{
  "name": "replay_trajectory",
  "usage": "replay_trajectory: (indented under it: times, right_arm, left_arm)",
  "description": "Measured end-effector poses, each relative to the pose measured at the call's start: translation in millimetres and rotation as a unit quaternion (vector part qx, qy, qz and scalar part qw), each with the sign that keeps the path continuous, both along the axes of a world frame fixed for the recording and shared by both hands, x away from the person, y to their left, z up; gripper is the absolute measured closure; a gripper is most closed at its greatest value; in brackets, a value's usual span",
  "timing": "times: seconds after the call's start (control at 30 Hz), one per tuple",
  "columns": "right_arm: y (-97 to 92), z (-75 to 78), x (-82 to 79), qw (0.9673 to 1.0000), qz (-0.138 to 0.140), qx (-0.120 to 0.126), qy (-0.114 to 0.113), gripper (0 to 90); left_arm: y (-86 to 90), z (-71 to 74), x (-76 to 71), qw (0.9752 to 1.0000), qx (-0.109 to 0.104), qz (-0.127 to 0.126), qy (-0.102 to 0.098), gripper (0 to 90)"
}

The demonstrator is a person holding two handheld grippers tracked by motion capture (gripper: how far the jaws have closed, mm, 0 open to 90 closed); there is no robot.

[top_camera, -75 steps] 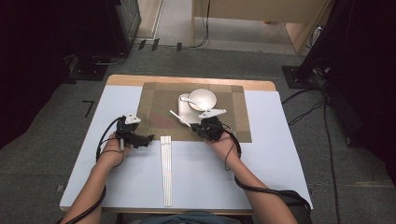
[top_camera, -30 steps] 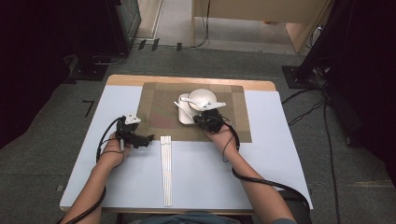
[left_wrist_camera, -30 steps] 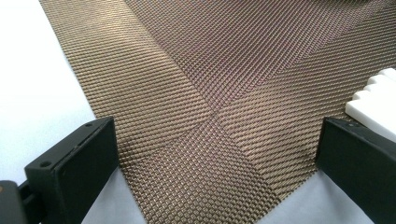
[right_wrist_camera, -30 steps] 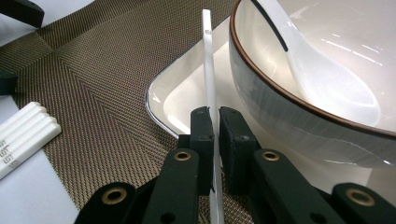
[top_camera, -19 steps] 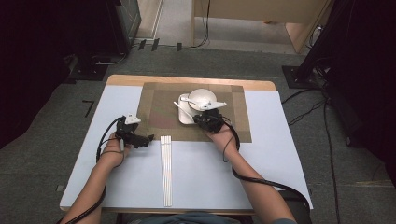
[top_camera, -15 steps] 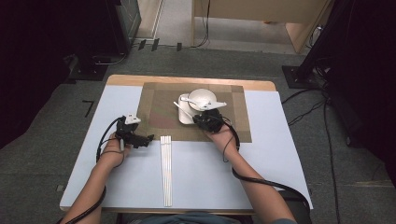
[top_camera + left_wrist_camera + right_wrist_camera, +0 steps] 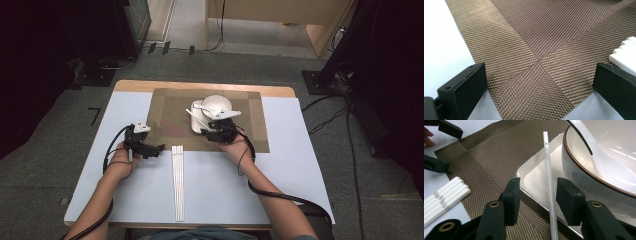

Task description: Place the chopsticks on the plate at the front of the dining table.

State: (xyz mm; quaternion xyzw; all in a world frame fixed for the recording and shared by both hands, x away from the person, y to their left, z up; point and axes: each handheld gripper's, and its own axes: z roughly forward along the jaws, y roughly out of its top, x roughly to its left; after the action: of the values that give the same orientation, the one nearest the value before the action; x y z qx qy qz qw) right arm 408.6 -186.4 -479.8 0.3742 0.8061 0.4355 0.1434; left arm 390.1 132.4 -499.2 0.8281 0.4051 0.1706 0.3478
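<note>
My right tongs [image 7: 537, 197] just spread, white chopstick [image 7: 549, 180] loose between them on the dish [image 7: 534, 177]; left tongs [image 7: 536, 82] spread over the placemat [image 7: 529, 37].

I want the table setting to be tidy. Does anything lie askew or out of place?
One white chopstick lies alone, slanting across the small white dish beside the bowl, between the open jaws of the right gripper. The other chopsticks lie together, straight, on the white table.
</note>
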Motion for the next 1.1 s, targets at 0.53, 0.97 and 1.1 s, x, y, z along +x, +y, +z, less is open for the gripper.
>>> replay_trajectory:
  times: [0.53, 0.97, 1.1]
  right_arm:
    - [2.9, 3.7, -3.6, 0.9998, 0.003, 0.016, 0.008, 39.8]
    - [5.9, 8.1, -10.6, 0.9996, 0.009, 0.025, 0.007, 38.0]
    - [6.6, 7.7, -13.1, 0.9997, 0.011, 0.023, 0.007, 38.0]
  left_arm:
    - [0.1, 0.1, 0.3, 1.0, 0.0, 0.0, 0.001, 0.0]
    - [-0.1, 0.1, 0.1, 1.0, 0.001, 0.0, 0.001, 0.0]
    - [-0.1, 0.1, 0.2, 1.0, 0.0, 0.0, 0.001, 0.0]
